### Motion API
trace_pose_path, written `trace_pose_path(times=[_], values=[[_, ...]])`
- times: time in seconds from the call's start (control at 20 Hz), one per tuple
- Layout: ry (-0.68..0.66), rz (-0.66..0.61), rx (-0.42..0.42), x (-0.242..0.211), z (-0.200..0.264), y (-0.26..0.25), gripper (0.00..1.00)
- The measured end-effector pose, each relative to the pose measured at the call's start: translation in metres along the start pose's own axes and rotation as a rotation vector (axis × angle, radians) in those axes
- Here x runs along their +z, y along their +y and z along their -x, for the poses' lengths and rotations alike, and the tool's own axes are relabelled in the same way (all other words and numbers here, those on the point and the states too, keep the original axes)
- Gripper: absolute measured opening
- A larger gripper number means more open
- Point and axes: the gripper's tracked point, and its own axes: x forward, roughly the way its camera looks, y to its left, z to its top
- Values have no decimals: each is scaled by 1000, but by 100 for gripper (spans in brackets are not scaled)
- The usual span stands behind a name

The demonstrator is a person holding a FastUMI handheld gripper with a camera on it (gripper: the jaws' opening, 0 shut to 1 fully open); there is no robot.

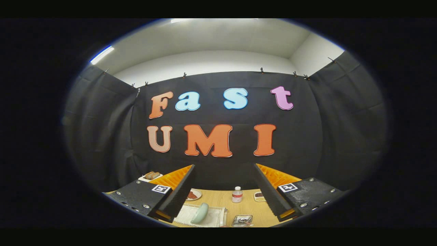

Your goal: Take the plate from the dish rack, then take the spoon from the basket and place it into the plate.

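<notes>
**Claw high and wide, plate waiting in the rack below**

The gripper [223, 191] is held well above the wooden table [252, 208] with its fingers spread wide and nothing between them. Below the gap, nearer the left finger [181, 191], the pale green plate [200, 213] stands on edge in the white dish rack [211, 218]. Just beside the rack, toward the right finger [269, 194], sits a small clear basket [242, 220] that seems to hold the spoon, though it is too small to make out.

The step in hand looks like the approach to the plate. To do it well, I judge the claw should come down and forward, then line up so the upright rim passes between the open fingers and both pads meet its faces squarely, before lifting the plate out along the rack's slots.

Room is fair: a small bottle [237, 194] stands beyond the rack between the fingers, with small dishes [194, 194] farther out on either side. The basket touching or nearly touching the rack is the tight edge to watch.
</notes>
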Motion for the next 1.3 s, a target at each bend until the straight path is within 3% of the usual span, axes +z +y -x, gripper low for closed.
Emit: trace_pose_path(times=[0.2,0.6,1.3], values=[[69,-1,8,-11,-12,1,99],[270,-53,100,-61,-42,27,99],[870,-45,157,-213,-63,56,95]])
